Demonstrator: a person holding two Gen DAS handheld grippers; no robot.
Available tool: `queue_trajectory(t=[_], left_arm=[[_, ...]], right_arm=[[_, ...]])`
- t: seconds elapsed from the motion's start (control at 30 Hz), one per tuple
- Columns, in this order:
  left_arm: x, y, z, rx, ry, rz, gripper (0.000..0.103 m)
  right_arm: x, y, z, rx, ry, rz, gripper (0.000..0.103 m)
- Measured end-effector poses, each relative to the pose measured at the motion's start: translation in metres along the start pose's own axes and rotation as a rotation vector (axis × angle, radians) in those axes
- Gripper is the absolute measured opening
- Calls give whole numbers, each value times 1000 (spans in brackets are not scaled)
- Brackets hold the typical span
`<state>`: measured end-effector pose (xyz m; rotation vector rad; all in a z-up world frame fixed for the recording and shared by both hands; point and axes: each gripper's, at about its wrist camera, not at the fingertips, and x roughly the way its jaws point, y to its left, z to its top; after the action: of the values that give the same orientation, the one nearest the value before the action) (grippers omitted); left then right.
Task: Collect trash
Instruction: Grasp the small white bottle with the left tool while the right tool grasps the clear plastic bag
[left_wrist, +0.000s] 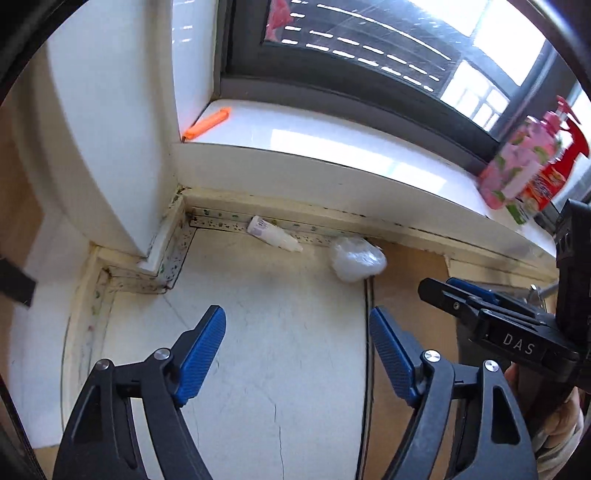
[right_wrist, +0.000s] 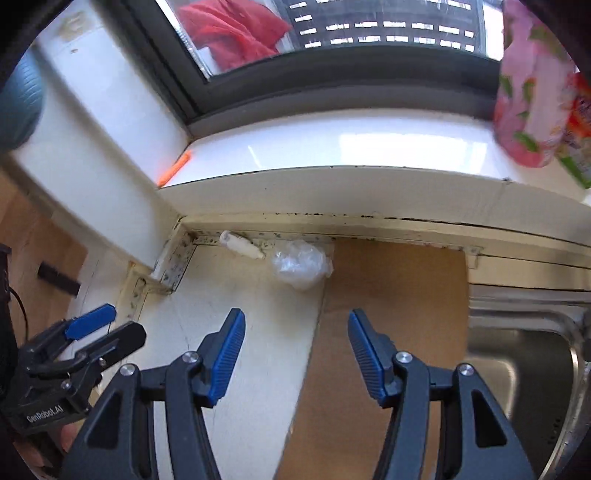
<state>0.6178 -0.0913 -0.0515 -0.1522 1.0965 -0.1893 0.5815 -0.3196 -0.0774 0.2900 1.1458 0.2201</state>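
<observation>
A small white bottle (left_wrist: 274, 235) (right_wrist: 242, 245) lies on its side against the back edge of the white counter (left_wrist: 258, 332), under the windowsill. Just to its right sits a crumpled clear plastic wrapper (left_wrist: 356, 258) (right_wrist: 301, 266). My left gripper (left_wrist: 297, 319) is open above the counter, short of both, with nothing between its blue pads. My right gripper (right_wrist: 296, 323) is also open and empty, over the seam between the counter and a brown board (right_wrist: 391, 295). Each gripper shows in the other's view: the right gripper (left_wrist: 454, 291) at the right edge, the left gripper (right_wrist: 114, 326) at the lower left.
An orange clip (left_wrist: 207, 123) (right_wrist: 175, 169) lies at the left end of the white windowsill (left_wrist: 332, 147). Pink floral and red bottles (left_wrist: 524, 166) stand at the sill's right end. A steel sink (right_wrist: 528, 354) lies right of the brown board. A white wall column (left_wrist: 110, 147) bounds the left.
</observation>
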Motion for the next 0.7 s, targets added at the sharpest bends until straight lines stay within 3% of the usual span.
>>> queue_trajectory(t=[0.2, 0.4, 0.5, 0.7], left_arm=[[44, 15, 21, -41, 11, -27, 74], [74, 16, 31, -64, 33, -40, 74], [83, 19, 34, -83, 42, -50, 74], [111, 17, 45, -132, 51, -27, 69]], right_arm=[[61, -12, 19, 28, 56, -11, 58], [91, -16, 22, 28, 78, 20, 57], [99, -14, 22, 6, 86, 28, 32], [86, -14, 23, -10, 20, 49, 23]])
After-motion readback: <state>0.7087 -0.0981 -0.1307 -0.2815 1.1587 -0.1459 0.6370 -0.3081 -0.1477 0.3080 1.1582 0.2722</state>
